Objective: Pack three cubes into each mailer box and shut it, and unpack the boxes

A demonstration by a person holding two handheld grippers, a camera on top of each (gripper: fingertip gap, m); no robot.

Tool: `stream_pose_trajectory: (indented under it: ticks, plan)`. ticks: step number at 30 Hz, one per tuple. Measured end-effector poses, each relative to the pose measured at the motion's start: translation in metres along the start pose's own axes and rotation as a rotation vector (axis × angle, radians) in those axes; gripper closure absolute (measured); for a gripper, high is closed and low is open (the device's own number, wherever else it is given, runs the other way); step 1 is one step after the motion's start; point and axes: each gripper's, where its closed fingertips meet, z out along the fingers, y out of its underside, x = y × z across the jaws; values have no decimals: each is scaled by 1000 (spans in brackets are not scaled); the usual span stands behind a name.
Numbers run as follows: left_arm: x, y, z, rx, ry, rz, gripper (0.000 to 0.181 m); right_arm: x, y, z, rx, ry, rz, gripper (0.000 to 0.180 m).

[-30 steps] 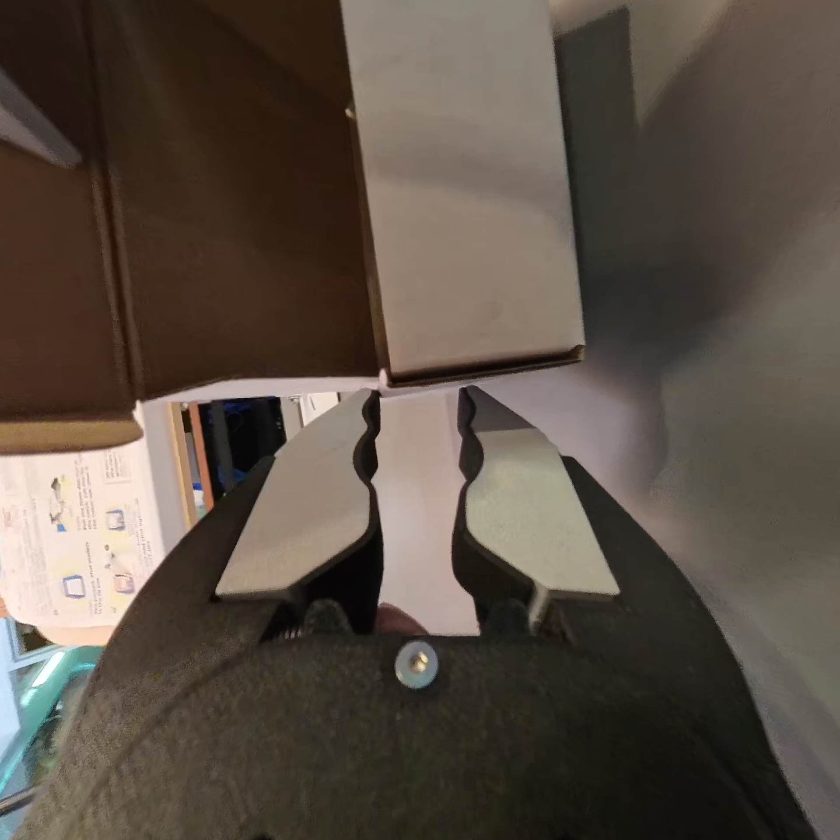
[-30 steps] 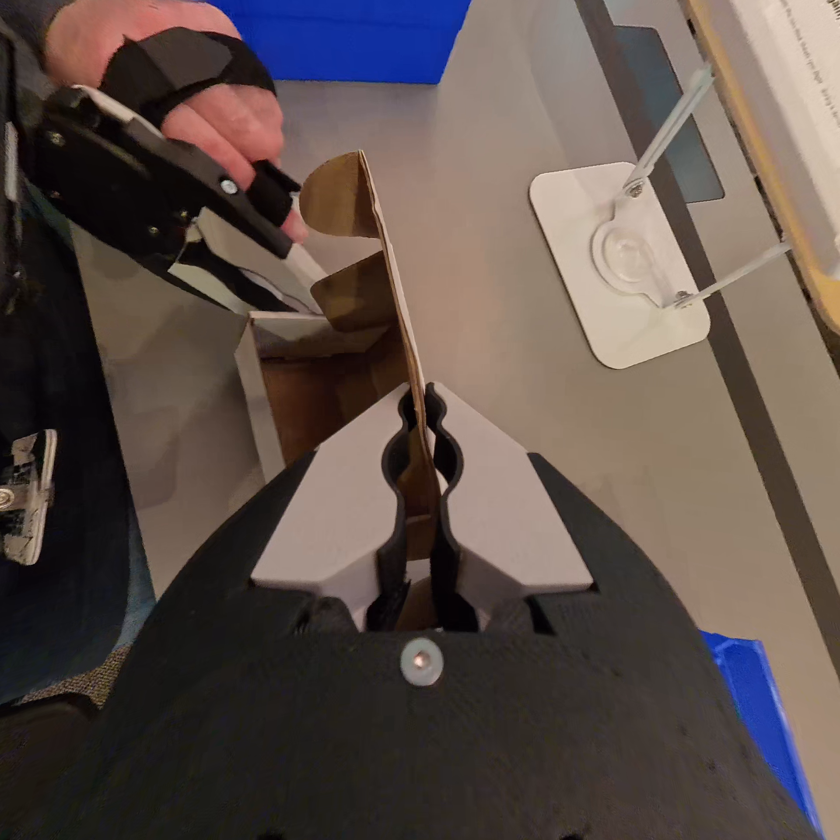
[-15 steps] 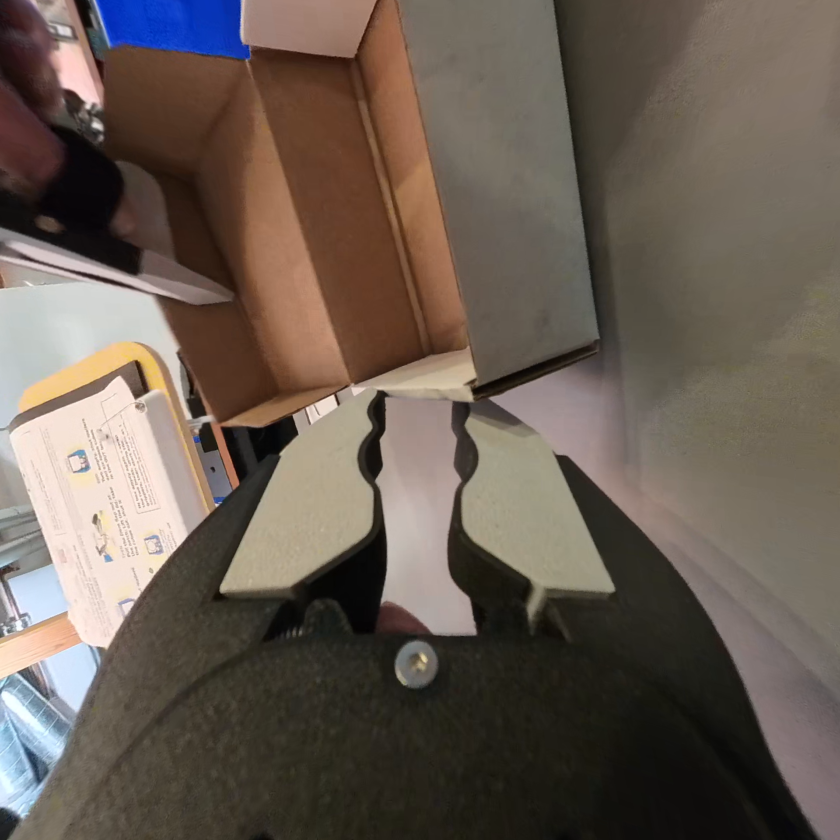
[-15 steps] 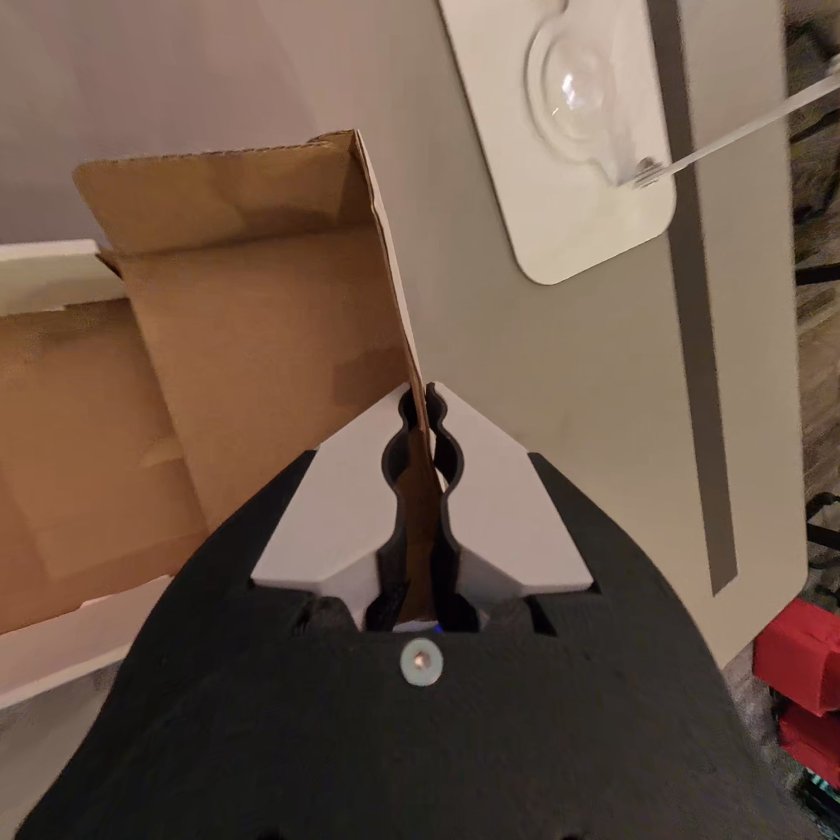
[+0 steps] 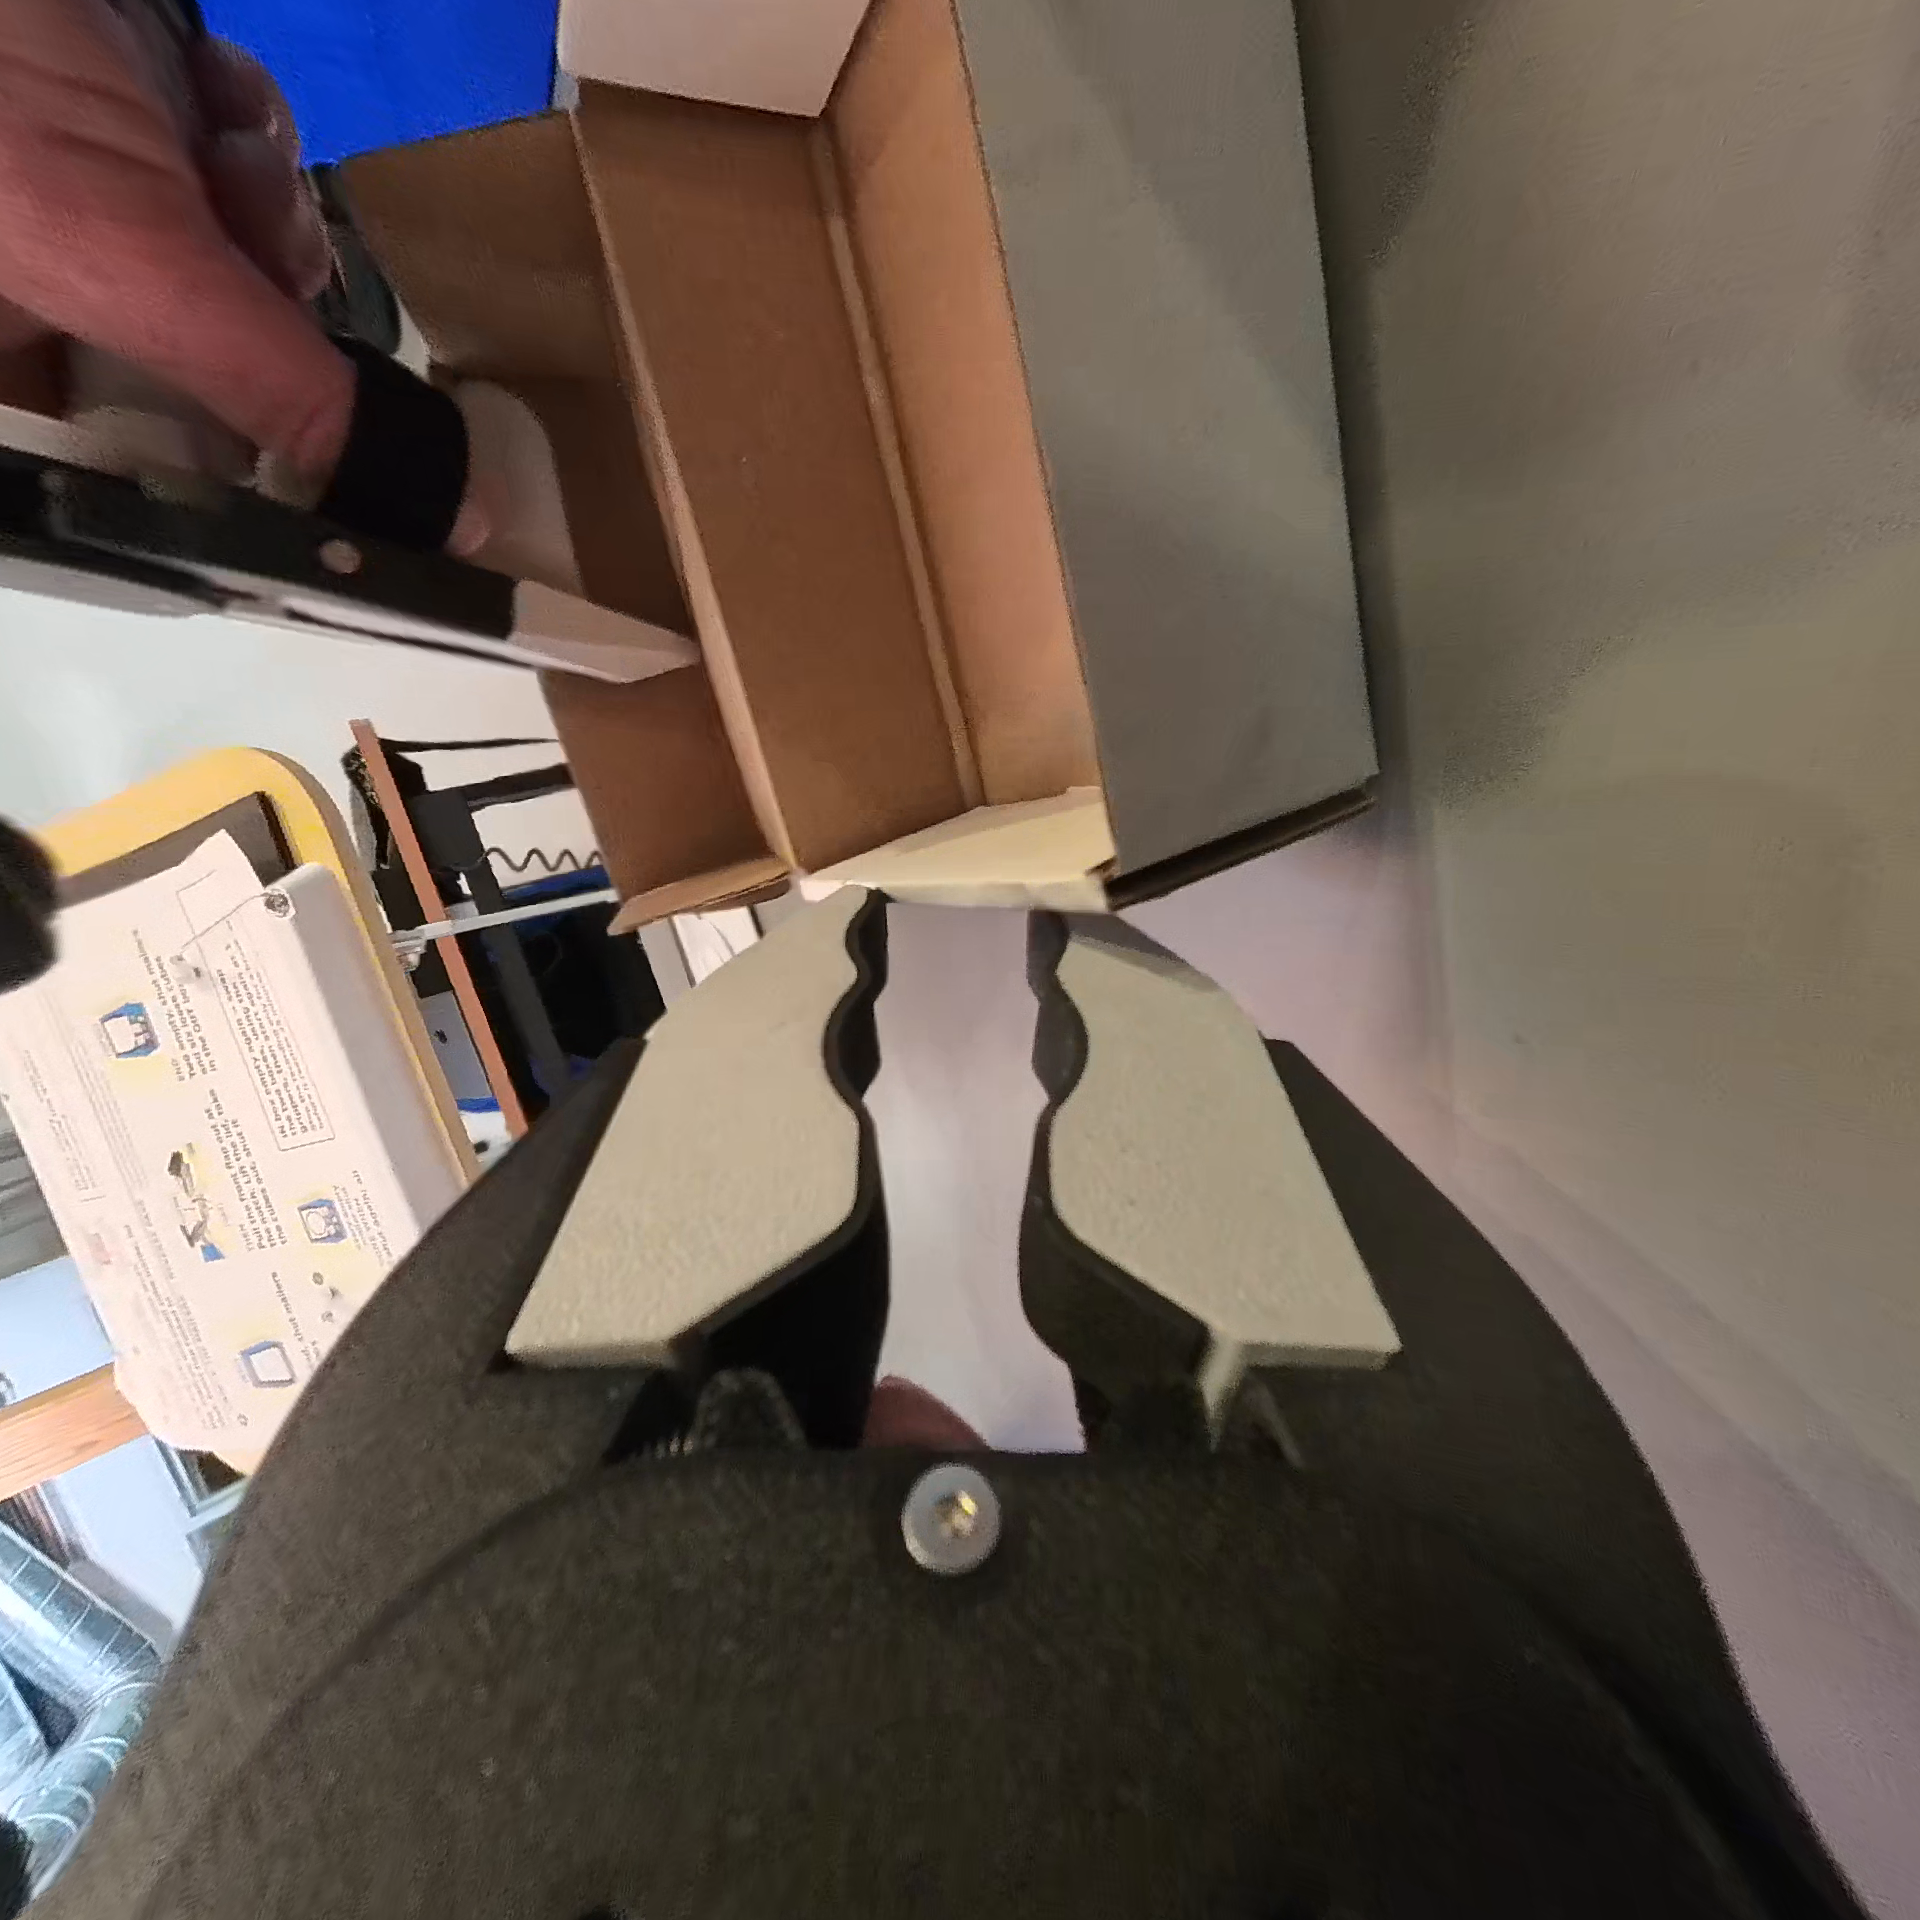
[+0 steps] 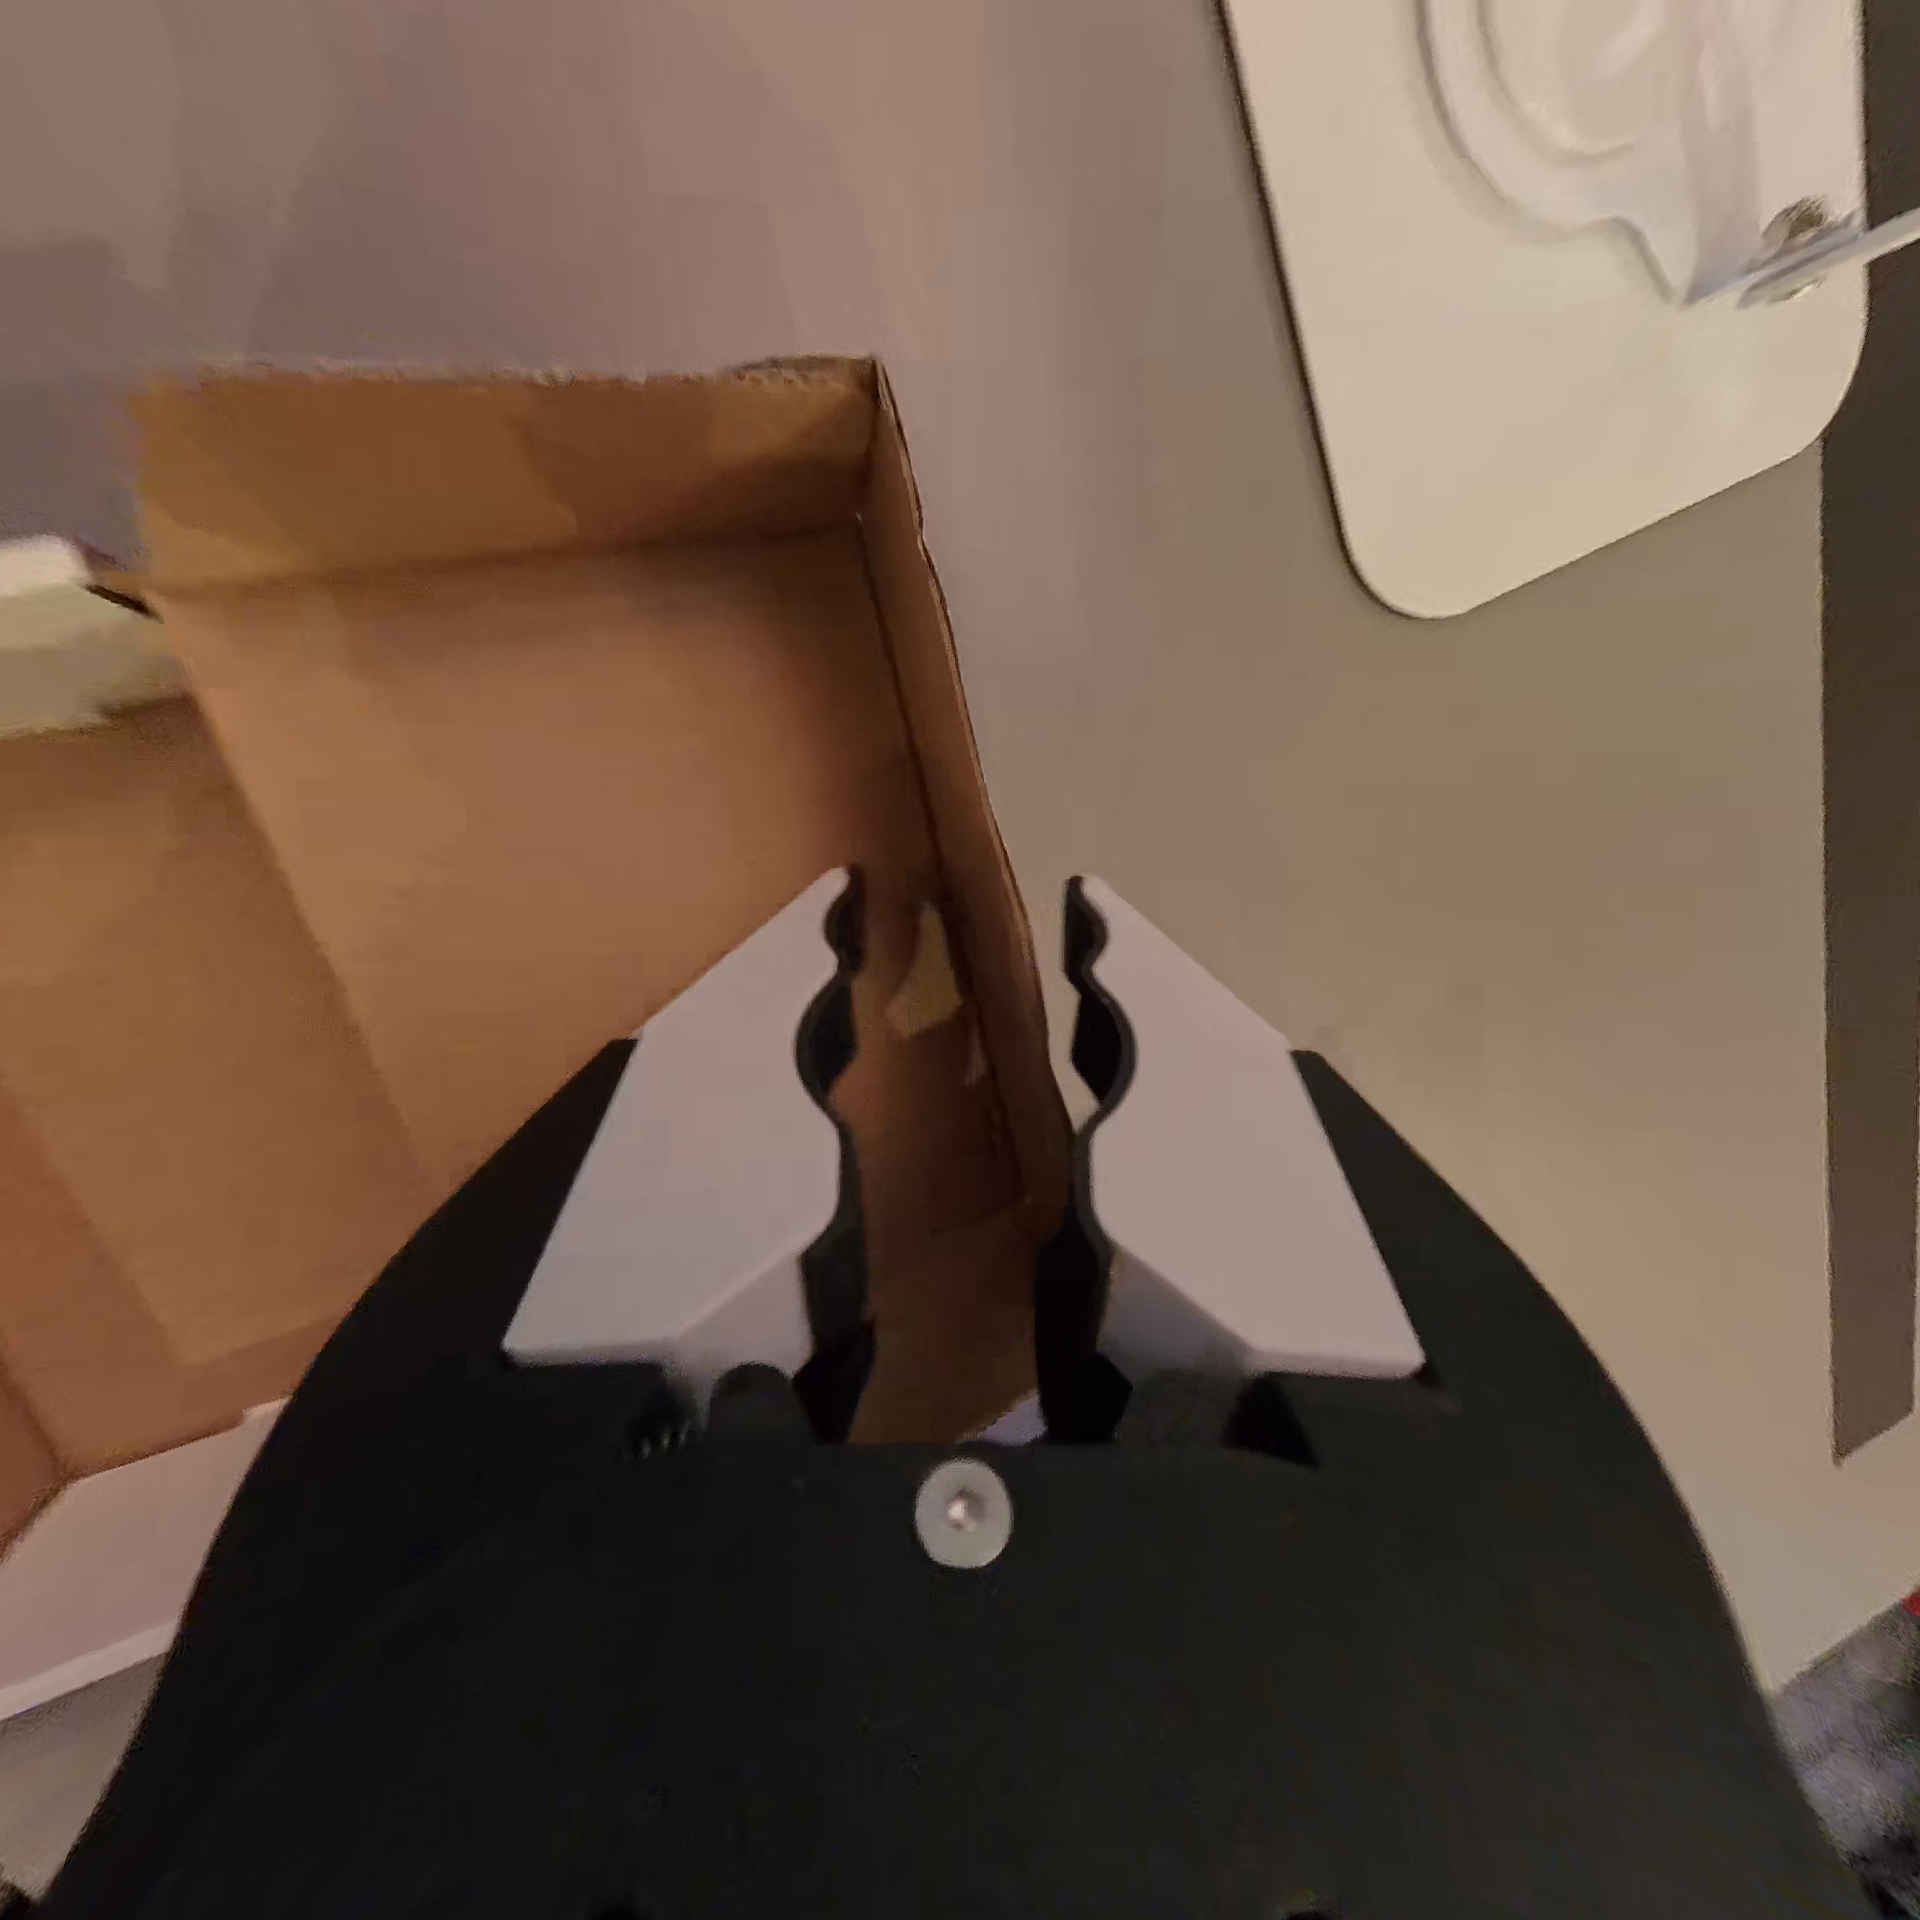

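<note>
An open mailer box (image 5: pixel 883 468), white outside and brown inside, lies tipped with nothing in it; no cubes show. My left gripper (image 5: pixel 956 914) is shut on the box's white end wall, which fills the gap between its fingers. In the right wrist view the box's brown lid (image 6: pixel 520 779) spreads out to the left, and its side flap (image 6: pixel 966 831) stands edge-on between the jaws of my right gripper (image 6: pixel 956 883), which is open and not pressing on it. The right gripper (image 5: pixel 623 655) and the hand that holds it also show at the left of the left wrist view, at the lid's edge.
The grey table (image 6: pixel 1351 935) carries a white stand base with a clear dome (image 6: pixel 1558 260) at the upper right and a dark strip (image 6: pixel 1870 935) along its right side. A printed sheet on a yellow-rimmed board (image 5: pixel 208 1091) and a blue bin (image 5: pixel 416 62) lie beyond the box.
My right gripper has opened and let go of the lid's side flap. The lid has swung down and open. The left gripper has turned with the box still in it.
</note>
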Motion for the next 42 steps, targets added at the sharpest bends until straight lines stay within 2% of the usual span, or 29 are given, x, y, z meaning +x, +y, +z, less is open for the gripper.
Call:
stream_pose_trajectory:
  ticks: [3, 7, 10, 13, 17, 20, 24, 27, 30, 35, 39, 42]
  plan:
    - [-2, -2, -1, -6, 9, -5, 160, -1, -12, -24, 29, -11, 51, 111]
    - [-4, -4, -2, -15, 19, -7, 163, -7, -25, -80, 96, 65, 31, 95]
    - [-4, -4, -2, -17, 20, -2, 163, -22, -13, -123, 139, 58, 120, 98]
    - [-4, -3, -2, -18, 28, -8, 163, -40, 28, -140, 90, 30, 235, 98]
    - [-5, -4, -2, -23, 27, 9, 163, -63, 70, -107, 9, -83, 421, 104]
    - [-5, -3, -3, -28, 25, 10, 163, -72, 76, -68, -14, -145, 483, 108]
    - [-4, 1, -4, -39, 25, 5, 163, -70, 58, -37, 81, -221, 557, 138]
    - [-4, 7, -4, -53, 25, 2, 163, -68, 52, -21, 114, -244, 564, 153]
    - [-4, 13, -5, -66, 32, -13, 163, -69, 42, -21, 186, -296, 577, 161]
    - [-3, 24, -14, -51, 80, -111, 165, -70, 35, -19, 234, -295, 565, 164]
    - [-19, 35, -48, -14, 98, -281, 169, -70, 31, -17, 266, -313, 588, 167]
    - [-37, 73, -85, -37, 72, -415, 157, -69, 30, -15, 275, -321, 592, 167]
